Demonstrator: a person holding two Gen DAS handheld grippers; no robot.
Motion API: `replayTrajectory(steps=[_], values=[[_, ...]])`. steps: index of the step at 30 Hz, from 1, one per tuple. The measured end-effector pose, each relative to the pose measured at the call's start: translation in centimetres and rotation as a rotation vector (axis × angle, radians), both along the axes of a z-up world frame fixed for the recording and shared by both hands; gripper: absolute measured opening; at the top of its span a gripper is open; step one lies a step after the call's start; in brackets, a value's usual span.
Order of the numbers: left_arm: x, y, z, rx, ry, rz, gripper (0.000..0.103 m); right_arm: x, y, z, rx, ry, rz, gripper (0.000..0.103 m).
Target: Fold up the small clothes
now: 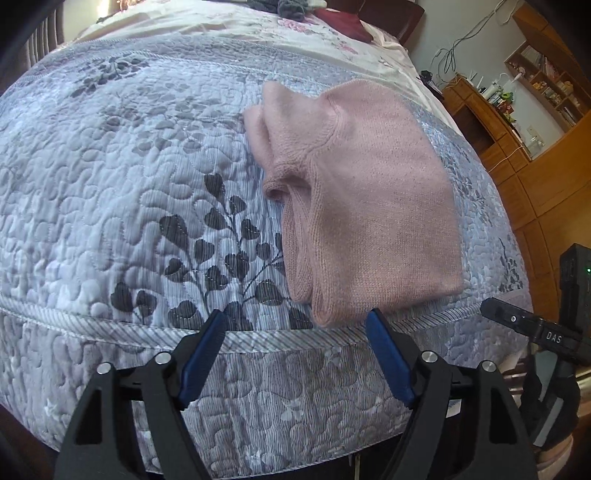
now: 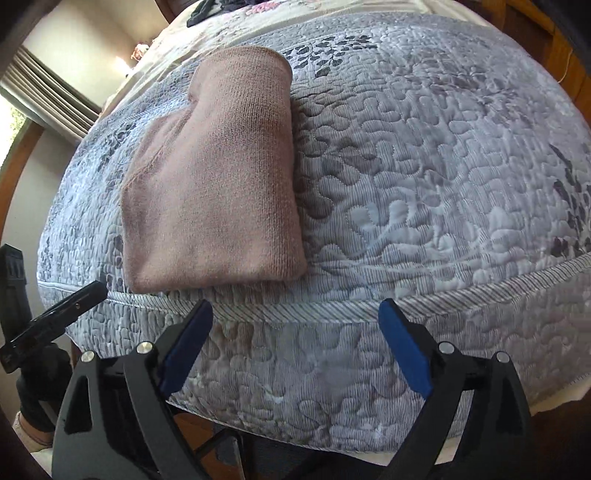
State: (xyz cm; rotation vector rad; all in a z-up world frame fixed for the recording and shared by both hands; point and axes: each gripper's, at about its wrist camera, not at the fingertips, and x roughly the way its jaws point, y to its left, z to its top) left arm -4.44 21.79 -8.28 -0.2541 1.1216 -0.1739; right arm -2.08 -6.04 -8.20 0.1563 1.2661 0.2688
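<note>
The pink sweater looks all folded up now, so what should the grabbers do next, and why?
Probably pull both back and leave it. The pink sweater lies as a compact folded bundle on the quilt near the bed's edge, and the left gripper and right gripper are open and empty.

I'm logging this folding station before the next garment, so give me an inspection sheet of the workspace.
Surface: quilted grey bedspread, leaf print, no bare mattress seen.
Job's things: pink knit garment lying folded near the bed edge.
Clutter: dark clothes and a maroon item at the far end.
Grippers: left tongs and right tongs both open, empty, short of the bed edge.
Cables: wires on the wall.
Surroundings: wooden shelving; curtain.
</note>
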Motion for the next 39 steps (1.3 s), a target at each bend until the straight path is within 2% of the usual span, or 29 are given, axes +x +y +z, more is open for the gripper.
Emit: replayTrajectory(steps=[6,9,14,26,35,39], values=[[-1.9,-0.7,2.2,0.089,-0.012,0.036,0.084,-2.3,1.4,1.4,-0.089,-0.046,0.011,0.091],[-2.7,-1.0,3.0,0.121,-0.018,0.047,0.084,-3.1,1.9,2.5,-0.094,-0.070,0.013,0.092],[-3.8,-2.1,4.2,0.179,-0.038,0.030,0.084,-3.8,2.8,4.3,-0.146,-0.100,0.007,0.094],[-5.7,-3.4,7.6,0.215,-0.100,0.037,0.085,-5.9,4.1,8.7,-0.193,-0.172,0.010,0.098],[-6.6,-3.8,8.9,0.251,-0.106,0.048,0.086,-7.1,4.6,10.6,-0.181,-0.193,0.001,0.099],[-6.9,-4.2,9.5,0.290,-0.125,0.052,0.086,-7.6,4.9,11.5,-0.186,-0.208,0.001,0.099]])
